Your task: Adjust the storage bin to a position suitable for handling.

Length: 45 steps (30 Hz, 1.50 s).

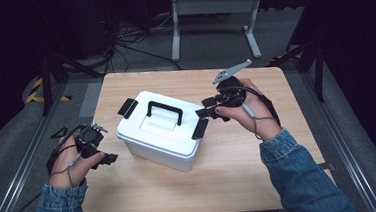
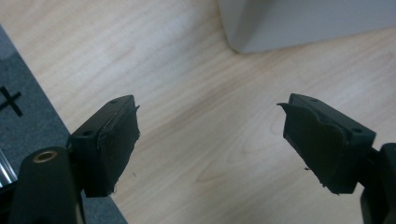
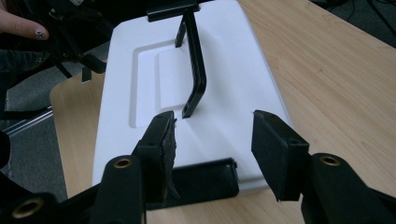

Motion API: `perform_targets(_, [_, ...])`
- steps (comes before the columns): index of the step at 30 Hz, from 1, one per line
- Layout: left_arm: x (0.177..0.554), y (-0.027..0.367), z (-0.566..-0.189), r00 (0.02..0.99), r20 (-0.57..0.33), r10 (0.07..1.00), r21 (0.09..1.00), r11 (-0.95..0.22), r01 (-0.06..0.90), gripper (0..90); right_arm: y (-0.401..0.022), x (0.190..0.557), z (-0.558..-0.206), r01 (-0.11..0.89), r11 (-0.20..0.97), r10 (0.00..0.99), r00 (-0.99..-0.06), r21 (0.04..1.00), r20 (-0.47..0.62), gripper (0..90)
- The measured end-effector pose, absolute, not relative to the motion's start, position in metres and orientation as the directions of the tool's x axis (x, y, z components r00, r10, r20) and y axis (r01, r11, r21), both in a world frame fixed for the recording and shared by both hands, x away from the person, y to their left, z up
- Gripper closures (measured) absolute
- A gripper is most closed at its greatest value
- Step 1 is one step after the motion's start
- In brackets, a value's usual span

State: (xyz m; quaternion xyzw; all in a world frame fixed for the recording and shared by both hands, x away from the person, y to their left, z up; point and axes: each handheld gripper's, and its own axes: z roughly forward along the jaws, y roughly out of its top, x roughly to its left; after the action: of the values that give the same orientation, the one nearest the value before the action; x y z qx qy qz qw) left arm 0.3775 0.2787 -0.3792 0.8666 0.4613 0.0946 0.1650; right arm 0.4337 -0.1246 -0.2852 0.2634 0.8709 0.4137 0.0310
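A white lidded box (image 1: pixel 160 138) stands in the middle of the wooden table (image 1: pixel 241 172). It has an upright black handle (image 1: pixel 165 111) on its lid and a black latch at each end. My right gripper (image 1: pixel 207 108) hovers open just above the near-right latch (image 1: pixel 200 129). In the right gripper view its jaws (image 3: pixel 215 147) straddle that latch (image 3: pixel 201 179), with the handle (image 3: pixel 194 70) beyond. My left gripper (image 1: pixel 107 158) is open left of the box, low over the table. The left gripper view (image 2: pixel 210 140) has bare wood between the jaws and a box corner (image 2: pixel 303 23) ahead.
The far-left latch (image 1: pixel 127 107) sticks out from the box's other end. The table's left edge and grey floor (image 2: pixel 28 112) lie close beside the left gripper. A metal frame (image 1: pixel 214 14) and cables sit on the floor beyond the table.
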Motion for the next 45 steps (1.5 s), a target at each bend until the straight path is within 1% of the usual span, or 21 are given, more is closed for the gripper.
perform_targets(2, [0.378,0.279,-0.378,0.539,0.018,0.842,0.4,-0.5,0.768,19.4,-0.119,0.437,-0.286,0.434,0.52,0.481,-0.861,0.736,0.168,50.6])
perform_targets(6, [0.377,0.282,-0.376,0.533,0.009,0.846,0.41,-0.489,0.77,20.8,-0.105,0.446,-0.291,0.445,0.534,0.481,-0.859,0.719,0.174,50.8])
perform_targets(13, [0.378,0.282,-0.377,0.532,0.008,0.847,0.39,-0.492,0.778,23.8,-0.084,0.457,-0.302,0.452,0.559,0.475,-0.862,0.696,0.178,51.1])
perform_targets(18, [0.379,0.283,-0.376,0.528,0.01,0.849,0.385,-0.491,0.781,25.8,-0.07,0.462,-0.309,0.459,0.579,0.471,-0.863,0.674,0.182,53.7])
perform_targets(22, [0.379,0.282,-0.377,0.529,0.0,0.849,0.379,-0.489,0.786,26.1,-0.061,0.464,-0.313,0.453,0.602,0.459,-0.87,0.657,0.179,59.4])
perform_targets(24, [0.379,0.282,-0.377,0.531,-0.003,0.847,0.377,-0.491,0.785,26.1,-0.058,0.464,-0.315,0.449,0.616,0.453,-0.874,0.647,0.176,63.7])
perform_targets(25, [0.379,0.282,-0.378,0.532,-0.004,0.847,0.38,-0.491,0.784,26.0,-0.055,0.463,-0.316,0.44,0.625,0.451,-0.878,0.645,0.162,69.0])
perform_targets(28, [0.38,0.282,-0.378,0.533,-0.001,0.846,0.381,-0.493,0.783,25.8,-0.051,0.462,-0.318,0.431,0.63,0.446,-0.882,0.646,0.154,74.4])
perform_targets(32, [0.382,0.281,-0.377,0.534,-0.007,0.845,0.381,-0.492,0.783,25.7,-0.049,0.461,-0.319,0.414,0.644,0.435,-0.89,0.643,0.138,77.4])
perform_targets(34, [0.383,0.28,-0.377,0.546,0.005,0.838,0.381,-0.506,0.774,25.6,-0.047,0.459,-0.319,0.404,0.65,0.426,-0.895,0.644,0.132,79.2])
perform_targets(36, [0.383,0.279,-0.378,0.543,-0.002,0.84,0.376,-0.502,0.779,25.5,-0.047,0.459,-0.32,0.403,0.649,0.423,-0.896,0.645,0.134,81.1])
perform_targets(37, [0.384,0.278,-0.378,0.546,-0.001,0.838,0.376,-0.506,0.776,25.5,-0.046,0.458,-0.319,0.41,0.646,0.418,-0.896,0.645,0.151,83.7])
perform_targets(38, [0.384,0.279,-0.378,0.551,0.003,0.834,0.377,-0.511,0.772,25.4,-0.046,0.458,-0.319,0.41,0.644,0.412,-0.897,0.646,0.158,84.6])
perform_targets(45, [0.383,0.28,-0.377,0.548,0.0,0.836,0.38,-0.507,0.774,25.4,-0.043,0.452,-0.317,0.388,0.657,0.415,-0.902,0.646,0.12,85.1])
